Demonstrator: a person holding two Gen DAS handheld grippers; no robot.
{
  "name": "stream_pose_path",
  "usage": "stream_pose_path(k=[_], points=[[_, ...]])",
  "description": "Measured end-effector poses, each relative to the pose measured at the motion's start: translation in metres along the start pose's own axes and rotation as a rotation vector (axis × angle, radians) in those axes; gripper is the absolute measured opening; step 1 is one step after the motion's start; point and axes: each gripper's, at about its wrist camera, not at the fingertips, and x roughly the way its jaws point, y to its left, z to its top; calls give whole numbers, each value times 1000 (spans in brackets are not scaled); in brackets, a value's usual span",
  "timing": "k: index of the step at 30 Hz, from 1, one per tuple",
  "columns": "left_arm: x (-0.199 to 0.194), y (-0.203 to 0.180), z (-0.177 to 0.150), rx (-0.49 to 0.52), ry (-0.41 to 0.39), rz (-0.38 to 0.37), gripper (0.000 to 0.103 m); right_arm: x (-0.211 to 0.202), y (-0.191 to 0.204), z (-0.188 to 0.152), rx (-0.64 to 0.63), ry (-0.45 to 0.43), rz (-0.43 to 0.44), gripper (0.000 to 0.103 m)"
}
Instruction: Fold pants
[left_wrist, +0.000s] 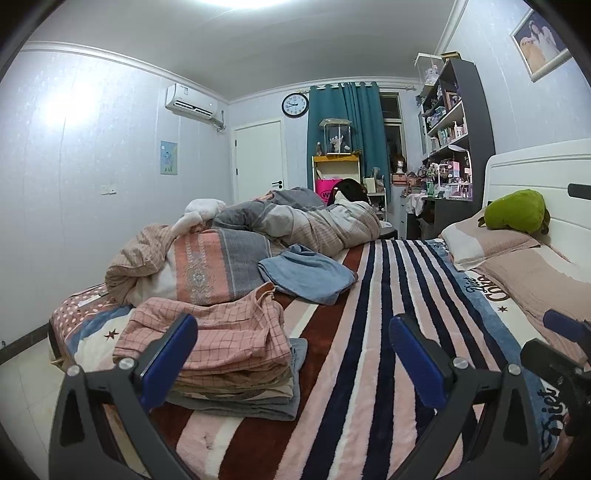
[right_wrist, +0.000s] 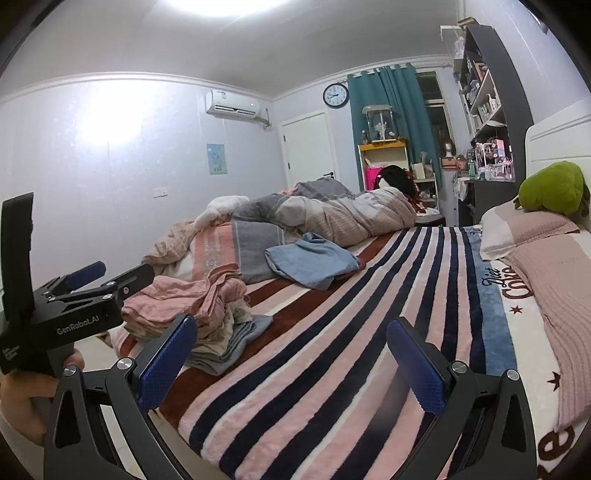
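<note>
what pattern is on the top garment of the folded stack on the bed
Pink with a thin dark grid check on the top garment, clearest in the left wrist view.

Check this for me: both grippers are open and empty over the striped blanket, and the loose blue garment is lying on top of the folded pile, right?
Not quite. The blue garment lies on the striped blanket beyond the folded pile, apart from it, as the left wrist view shows. The left gripper and right gripper are open and empty.

Pink checked pants (left_wrist: 210, 332) are lying folded atop a stack of folded clothes (left_wrist: 236, 391) at the bed's edge.
</note>
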Motion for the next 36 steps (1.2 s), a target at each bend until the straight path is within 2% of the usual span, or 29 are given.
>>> stream_pose_path(k=[36], points=[[-3, 2, -4, -9, 3, -4, 102, -7, 5, -2, -36, -13, -24, 102]])
